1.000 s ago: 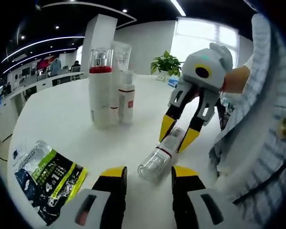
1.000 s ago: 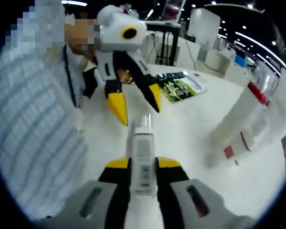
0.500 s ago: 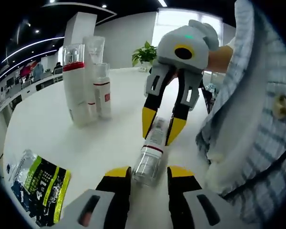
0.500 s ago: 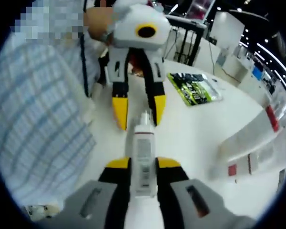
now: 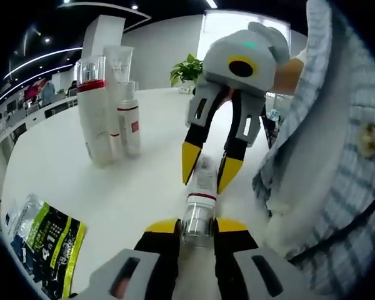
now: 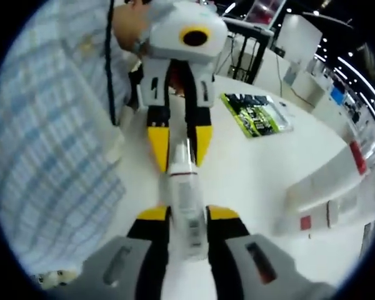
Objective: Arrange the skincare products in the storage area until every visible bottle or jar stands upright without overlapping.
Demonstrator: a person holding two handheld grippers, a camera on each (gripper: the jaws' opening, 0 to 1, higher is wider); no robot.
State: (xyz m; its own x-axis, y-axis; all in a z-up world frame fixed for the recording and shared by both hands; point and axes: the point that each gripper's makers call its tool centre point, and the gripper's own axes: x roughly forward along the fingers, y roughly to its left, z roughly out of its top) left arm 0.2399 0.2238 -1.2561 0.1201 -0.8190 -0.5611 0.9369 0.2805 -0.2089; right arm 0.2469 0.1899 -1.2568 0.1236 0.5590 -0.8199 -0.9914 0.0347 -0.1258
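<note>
Lying flat on the white surface (image 5: 144,181): small bottle (image 5: 200,203). Looks light, stiff, slippery. Left hand-held gripper (image 5: 195,229) squeezing its clear cap; right hand-held gripper (image 6: 187,217) squeezing its body. Best held mid-body.

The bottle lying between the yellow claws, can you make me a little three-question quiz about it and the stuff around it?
1. True or false: the clear-capped white bottle with a red band is lying on the round white table.
2. Which grippers have jaws around it? A) left gripper alone B) right gripper alone C) both
3. Fill in: the group of tall white bottles with red bands stands ____.

Key: 1 true; 2 C; 3 upright
</note>
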